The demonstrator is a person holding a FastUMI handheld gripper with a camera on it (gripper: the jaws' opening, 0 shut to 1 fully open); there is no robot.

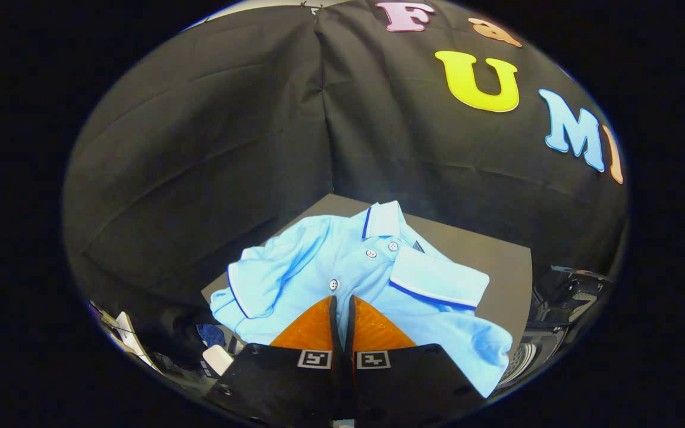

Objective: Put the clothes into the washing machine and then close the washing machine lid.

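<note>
A dark grey table (491,261) stands against the black cloth wall, its far corner pointing into the fold of the cloth. A light blue polo shirt (319,261) with a dark-trimmed collar and white buttons lies crumpled over most of the top, hanging past the near edge. The table's right part is bare. The gripper (341,304) has its fingers pressed together, tips touching the shirt's near part.

A dark grey desk (491,255) is seen set against the black cloth wall (211,137), which is creased.
</note>
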